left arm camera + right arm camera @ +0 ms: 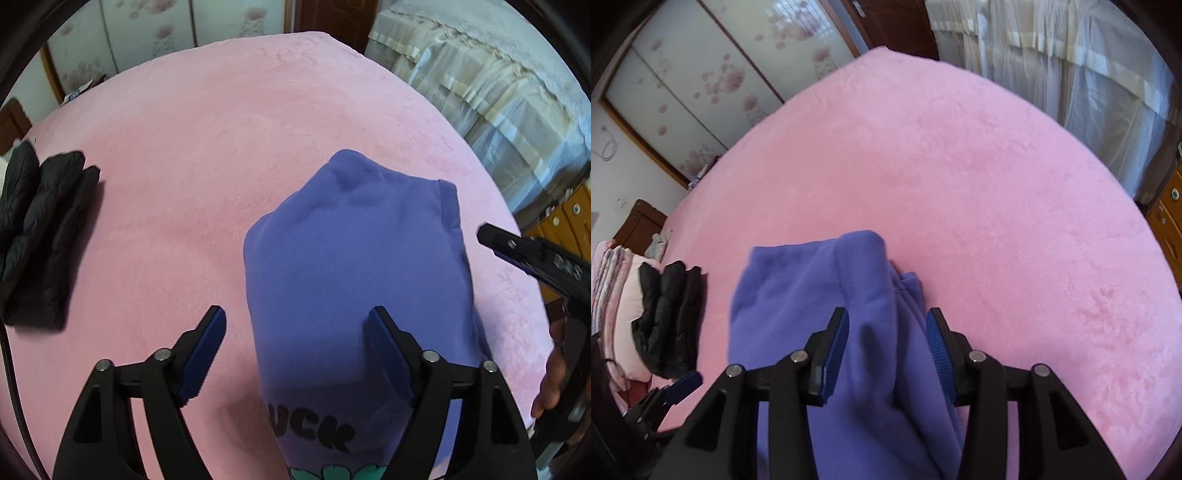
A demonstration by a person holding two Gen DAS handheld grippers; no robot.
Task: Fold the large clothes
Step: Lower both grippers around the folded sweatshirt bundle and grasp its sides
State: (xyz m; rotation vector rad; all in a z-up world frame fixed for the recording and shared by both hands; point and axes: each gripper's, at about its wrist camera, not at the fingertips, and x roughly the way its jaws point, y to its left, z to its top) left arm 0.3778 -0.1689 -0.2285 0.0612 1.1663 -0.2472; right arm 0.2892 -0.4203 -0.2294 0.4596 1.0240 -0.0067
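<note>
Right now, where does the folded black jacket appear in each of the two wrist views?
Left wrist view: the black jacket lies at the far left edge, on the pink blanket.
Right wrist view: the black jacket is at the lower left, beside a pink pillow.
Shared landmark: the purple sweatshirt, to the right of the jacket in both views.

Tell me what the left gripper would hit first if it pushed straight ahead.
Most likely the purple sweatshirt: the left gripper has its jaws open, with the garment's left edge lying between them and running ahead. Depth is unclear; beyond it is only the pink blanket.
</note>
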